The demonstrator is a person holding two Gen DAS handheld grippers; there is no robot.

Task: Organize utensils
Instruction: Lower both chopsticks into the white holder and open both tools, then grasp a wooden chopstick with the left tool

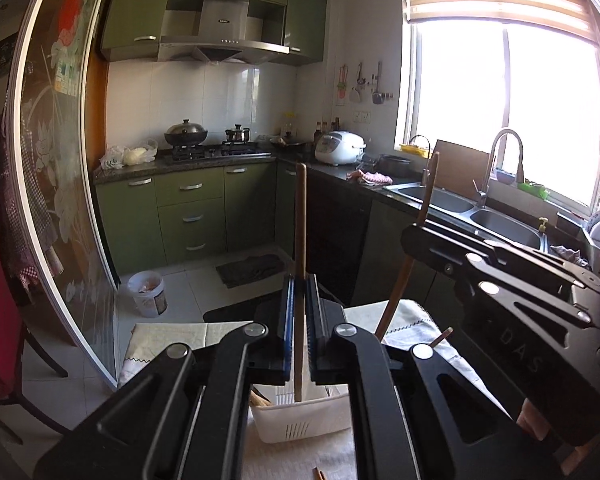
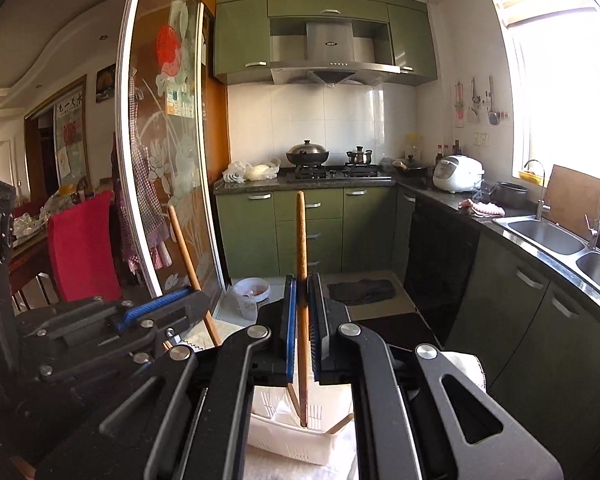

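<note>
Wooden chopsticks stand upright in both of my grippers, one apiece. My left gripper [image 1: 299, 300] has its jaws pinched narrow on the left chopstick [image 1: 300, 216], the blue pads pressing it from both sides; the stick rises well above the fingertips and its lower end reaches down into the white slotted basket [image 1: 300, 420] just below. My right gripper [image 2: 302, 304] is clamped the same way on the right chopstick [image 2: 301, 240], which also points straight up and dips into that basket [image 2: 288, 436] at its foot. From the left wrist view my right gripper [image 1: 414, 232] sits off to the side with its chopstick [image 1: 428, 192] tilted across the view; from the right wrist view my left gripper [image 2: 196, 296] shows at the left, its stick [image 2: 184, 248] leaning. More wooden sticks [image 1: 260, 400] lie inside the basket, and another loose chopstick [image 1: 442, 338] rests on the pale cloth [image 1: 172, 336] that covers the surface under the basket. Beyond are green cabinets [image 2: 308, 232], a stove [image 2: 336, 172] with pots, a white rice cooker [image 2: 458, 174] and a steel sink [image 2: 544, 236].
</note>
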